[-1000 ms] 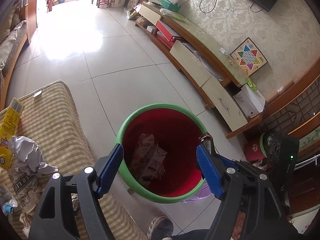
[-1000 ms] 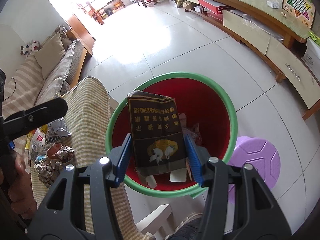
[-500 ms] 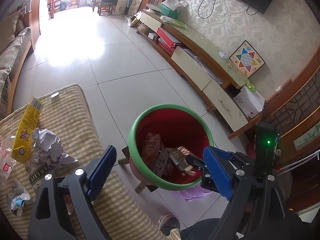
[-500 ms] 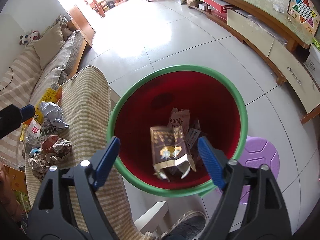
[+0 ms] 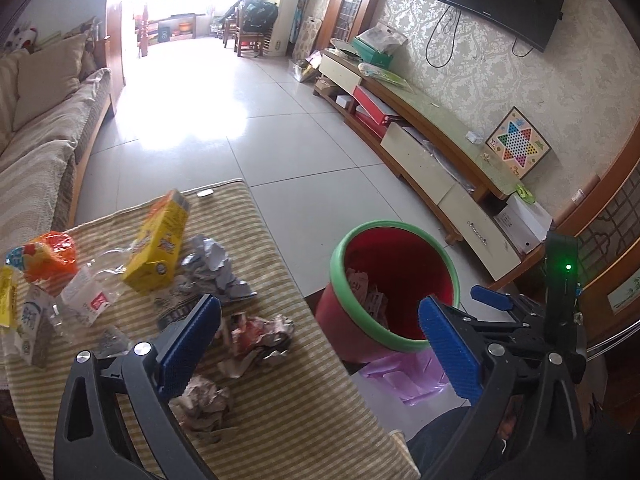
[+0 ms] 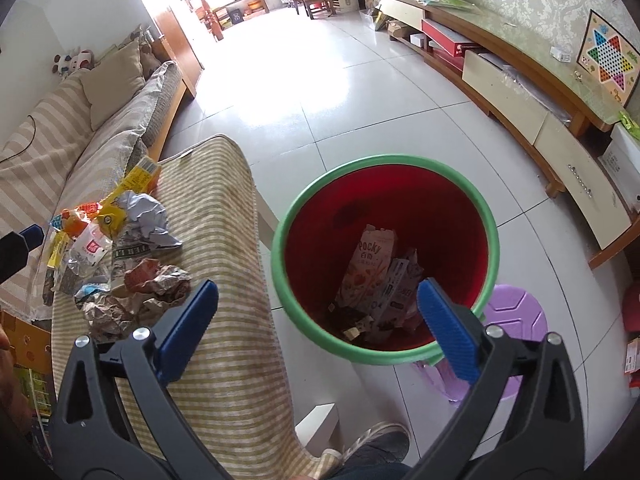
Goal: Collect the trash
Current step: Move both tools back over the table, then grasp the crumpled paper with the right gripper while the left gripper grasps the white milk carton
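A red bin with a green rim [image 6: 386,258] [image 5: 394,288] stands on the floor beside a striped table [image 5: 288,392] [image 6: 224,332]. Inside it lie a Pocky box [image 6: 370,264] and other wrappers. On the table are a yellow box [image 5: 158,254], grey crumpled paper [image 5: 214,268], brown crumpled paper [image 5: 256,334] [image 6: 156,280], a clear plastic bag [image 5: 86,300] and an orange packet [image 5: 50,262]. My left gripper [image 5: 320,352] is open and empty, over the table's right edge. My right gripper [image 6: 316,330] is open and empty, above the bin's near rim.
A purple stool [image 6: 516,332] stands right of the bin. A long TV cabinet [image 5: 432,164] runs along the right wall with a checkers board [image 5: 518,148]. A sofa [image 6: 88,120] is at the left. A shoe [image 6: 372,444] is below near the bin.
My right gripper opened and dropped the dark packet into the bin. My left gripper swung left from over the bin to the trash on the table.
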Demonstrator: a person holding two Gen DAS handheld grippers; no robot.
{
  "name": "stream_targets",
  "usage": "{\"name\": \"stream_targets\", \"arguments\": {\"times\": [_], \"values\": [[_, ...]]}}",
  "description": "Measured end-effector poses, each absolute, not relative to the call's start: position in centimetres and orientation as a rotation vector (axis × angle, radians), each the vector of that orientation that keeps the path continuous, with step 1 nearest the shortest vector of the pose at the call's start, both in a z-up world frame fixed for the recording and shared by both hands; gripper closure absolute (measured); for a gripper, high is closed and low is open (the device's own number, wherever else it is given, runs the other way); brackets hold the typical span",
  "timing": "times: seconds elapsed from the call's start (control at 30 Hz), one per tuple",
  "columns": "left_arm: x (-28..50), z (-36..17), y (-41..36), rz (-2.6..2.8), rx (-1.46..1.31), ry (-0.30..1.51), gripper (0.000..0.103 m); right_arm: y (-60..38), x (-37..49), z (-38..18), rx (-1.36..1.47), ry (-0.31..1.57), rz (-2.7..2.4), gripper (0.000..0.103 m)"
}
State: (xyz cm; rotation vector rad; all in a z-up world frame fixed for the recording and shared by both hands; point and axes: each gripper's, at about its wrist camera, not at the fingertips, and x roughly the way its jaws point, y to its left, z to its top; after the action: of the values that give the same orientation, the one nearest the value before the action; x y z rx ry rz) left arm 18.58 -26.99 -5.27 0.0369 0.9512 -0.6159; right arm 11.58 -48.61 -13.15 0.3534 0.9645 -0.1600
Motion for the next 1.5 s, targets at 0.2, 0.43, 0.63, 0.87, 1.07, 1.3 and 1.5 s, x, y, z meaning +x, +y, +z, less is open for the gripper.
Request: {"name": "stream_targets", "arguments": {"times": [0.2, 0.43, 0.63, 0.87, 1.07, 1.3, 1.5], "values": [[17.6, -5.5, -19.1, -0.518, -0.009, 0.952, 0.008, -42.8, 12.0, -11.7, 0.308, 0.965, -0.084, 0.005], [17.1, -6.9, -8.7, -0.367, -0.067, 0.963, 0.008, -35.8, 13.0, -11.5, 0.236, 0.983, 0.0, 0.005], [18.2, -8.8, -1.3, -0.262, -0.092, 0.998, 0.008, -31.1, 14.3, -12.3, 0.188, 1.014, 0.037, 0.005], [20.7, -11.4, 2.9, -0.23, -0.073, 1.039, 0.008, -29.0, 16.1, -13.7, 0.146, 1.046, 0.035, 0.005], [24.4, -14.2, 3.7, -0.246, -0.026, 1.093, 0.008, -29.2, 17.7, -15.4, 0.157, 1.078, 0.017, 0.005], [27.6, -17.5, 4.6, -0.227, 0.0, 1.161, 0.01, -29.4, 19.3, -17.2, 0.161, 1.105, 0.012, 0.005], [29.5, -19.4, 4.6, -0.238, 0.016, 1.182, 0.01, -29.2, 20.0, -18.2, 0.162, 1.116, 0.03, 0.005]]}}
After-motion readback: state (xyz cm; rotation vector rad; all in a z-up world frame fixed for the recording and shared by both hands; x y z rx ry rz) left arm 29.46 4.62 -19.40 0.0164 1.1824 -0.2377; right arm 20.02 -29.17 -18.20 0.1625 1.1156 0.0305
